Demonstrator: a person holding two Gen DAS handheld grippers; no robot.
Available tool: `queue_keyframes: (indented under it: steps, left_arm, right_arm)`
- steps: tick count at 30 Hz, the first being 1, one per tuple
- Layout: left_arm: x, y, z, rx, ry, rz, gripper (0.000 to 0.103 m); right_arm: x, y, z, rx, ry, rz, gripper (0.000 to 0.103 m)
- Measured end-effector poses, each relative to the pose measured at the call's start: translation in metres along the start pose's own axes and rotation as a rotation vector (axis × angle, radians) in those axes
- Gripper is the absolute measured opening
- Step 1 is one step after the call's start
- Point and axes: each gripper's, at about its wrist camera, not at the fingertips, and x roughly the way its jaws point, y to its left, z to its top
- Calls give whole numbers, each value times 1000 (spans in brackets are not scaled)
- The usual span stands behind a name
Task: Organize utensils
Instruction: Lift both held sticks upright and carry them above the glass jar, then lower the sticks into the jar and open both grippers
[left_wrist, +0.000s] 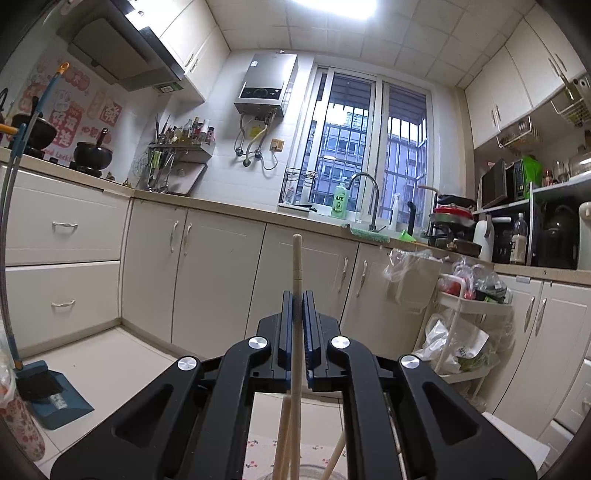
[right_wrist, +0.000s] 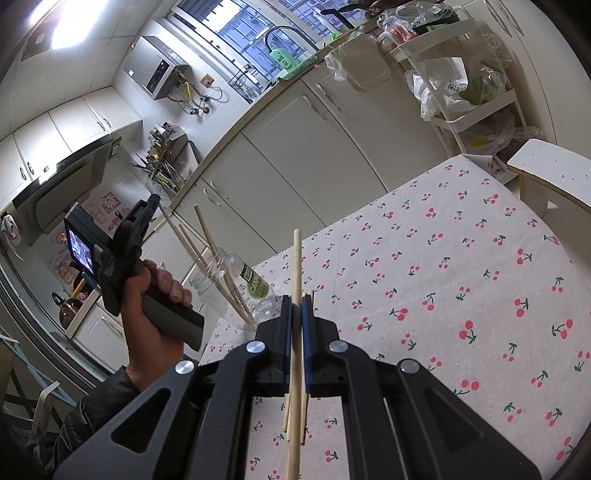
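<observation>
Right tool (right_wrist: 296, 314), nearest you, is clenched on one chopstick (right_wrist: 296, 266) w/ loose chopsticks (right_wrist: 304, 417) on the cherry-print tabletop (right_wrist: 461, 277) under it. Left tool (left_wrist: 297, 310) is clenched on another chopstick (left_wrist: 296, 258), above the clear bottle (right_wrist: 236, 288) holding more chopsticks.

A lived-in home kitchen, plainly. Cream cabinets (left_wrist: 221, 266) are run under a beige countertop (left_wrist: 236, 208), and a sink faucet (left_wrist: 365, 192) is set below a barred window (left_wrist: 369, 147). A gas water heater (left_wrist: 266, 85) is mounted on the tiled wall, with a range hood (left_wrist: 122, 51) hung over black pots (left_wrist: 92, 155) on the stove. Dish soap (left_wrist: 340, 201), a rack of condiment bottles (left_wrist: 188, 136) and a cluttered trolley (left_wrist: 469, 314) are seen too. A cherry-print tablecloth (right_wrist: 443, 277) is spread on the table.
</observation>
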Motion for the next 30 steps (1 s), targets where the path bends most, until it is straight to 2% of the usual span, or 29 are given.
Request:
queue_keyframes:
  steps: [13,15,17,20,23,30]
  left_arm:
    - [-17,-4,-29,104,94,-38,6]
    - [-24,-4,-30,128,111,-48,12]
    - [-33,0,-30,143,122,-56,32]
    - [-56,14,-26,131,114,-54,45]
    - [-80,32,-24,108,116,-31,54]
    - [-110,77,-47,0,199,38,58]
  right_arm:
    - [-4,12,8,-8,-43,35,6]
    - [-4,19,13,-14,-63,51,6]
    - [-1,30,19,-25,-87,73,6]
    - [8,53,31,-53,-138,114,6]
    - [23,82,43,-89,-203,163,6]
    - [73,144,69,-189,-306,222,6]
